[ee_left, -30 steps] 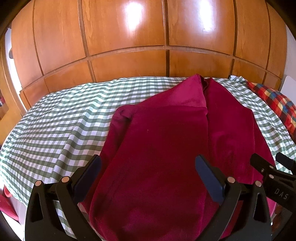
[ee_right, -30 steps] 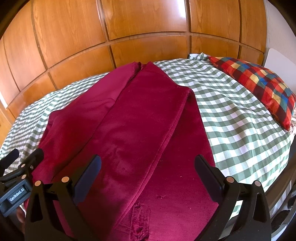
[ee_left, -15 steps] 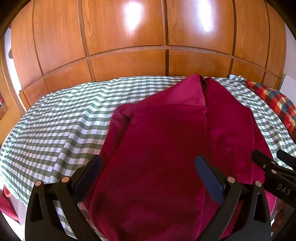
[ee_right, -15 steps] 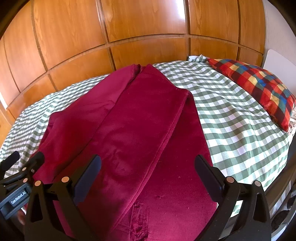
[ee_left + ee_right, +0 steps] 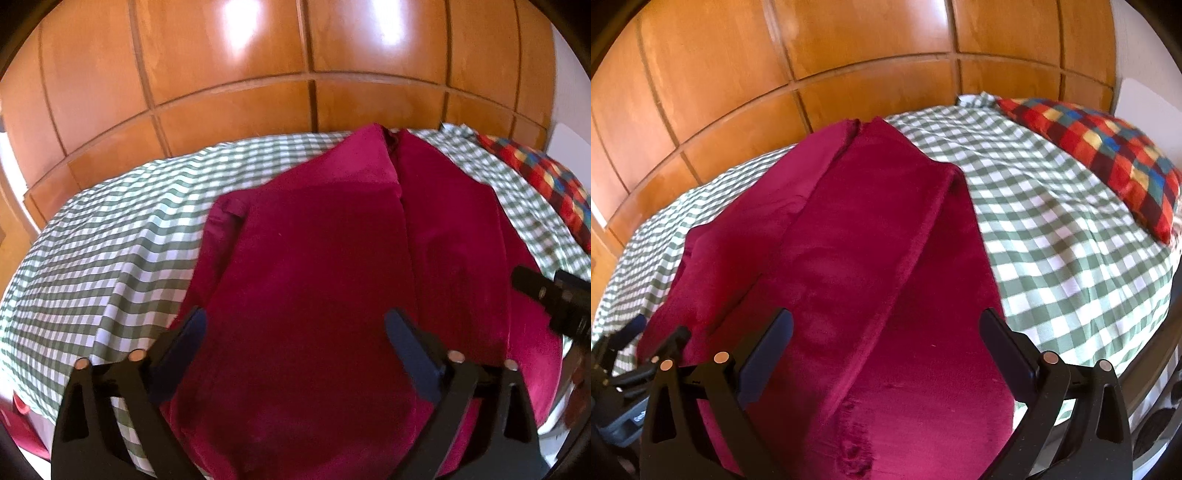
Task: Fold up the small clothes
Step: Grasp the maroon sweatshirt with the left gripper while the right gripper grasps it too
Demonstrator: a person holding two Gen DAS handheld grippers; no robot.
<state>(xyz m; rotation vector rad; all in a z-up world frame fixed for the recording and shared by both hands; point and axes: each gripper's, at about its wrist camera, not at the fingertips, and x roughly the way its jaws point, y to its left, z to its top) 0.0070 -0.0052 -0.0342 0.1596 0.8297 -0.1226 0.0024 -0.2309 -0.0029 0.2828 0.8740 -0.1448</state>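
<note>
Left wrist view: the dark red plush garment (image 5: 314,280) lies spread on the green-and-white checked bed sheet (image 5: 103,243), its long sides already lapped inward. The left gripper (image 5: 295,332) hovers above its near end, jaws closing but pinching nothing yet — the right gripper (image 5: 886,332) hangs released, wide apart. Judging by this, the next move is to grasp the near hem at both corners and carry it toward the far end.

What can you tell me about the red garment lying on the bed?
The garment is deep crimson, soft and velvety-looking, perhaps fleece. It lies spread on the checked sheet, long and tapering toward the wooden wall. Both long sides are folded inward, their edges meeting near the far end; the flap seen in the right view overlaps the middle with a stitched edge. The near end drapes toward the bed's edge. Nothing grips it: both pairs of jaws hover above it.
</note>
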